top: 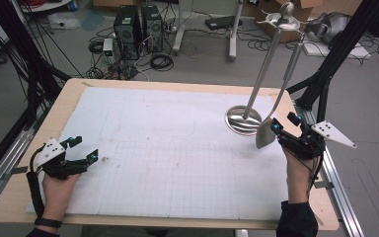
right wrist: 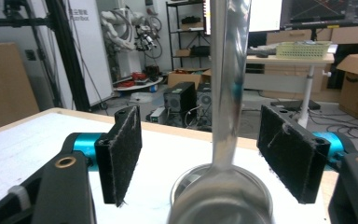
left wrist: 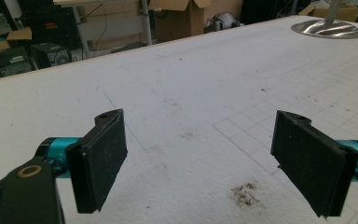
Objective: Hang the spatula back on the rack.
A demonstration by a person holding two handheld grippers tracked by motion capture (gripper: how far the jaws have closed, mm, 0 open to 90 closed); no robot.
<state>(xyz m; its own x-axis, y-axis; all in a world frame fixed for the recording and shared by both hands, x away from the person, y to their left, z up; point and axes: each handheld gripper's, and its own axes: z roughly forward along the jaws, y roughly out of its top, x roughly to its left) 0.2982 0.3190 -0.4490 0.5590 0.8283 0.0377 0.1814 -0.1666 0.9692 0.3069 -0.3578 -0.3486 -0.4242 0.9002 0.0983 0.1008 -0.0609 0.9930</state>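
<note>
A shiny metal stand rises from a round base (top: 243, 120) on the right side of the table to a small top disc (top: 282, 19). A long metal spoon (top: 265, 133) hangs beside it, bowl down, its handle (top: 288, 74) slanting up toward the disc. My right gripper (top: 283, 123) is at the bowl. In the right gripper view the spoon handle (right wrist: 228, 93) stands between the jaws of the right gripper (right wrist: 205, 154), with a gap on each side, so it is open. My left gripper (top: 85, 148) rests open at the near left, with nothing between the jaws of the left gripper (left wrist: 205, 158).
A white gridded mat (top: 177, 153) covers the wooden table (top: 10, 197). A small brown stain (left wrist: 244, 193) lies on the mat just ahead of the left jaws. The stand's base (left wrist: 328, 29) shows far off. Computers and cables (top: 138, 29) sit on the floor beyond.
</note>
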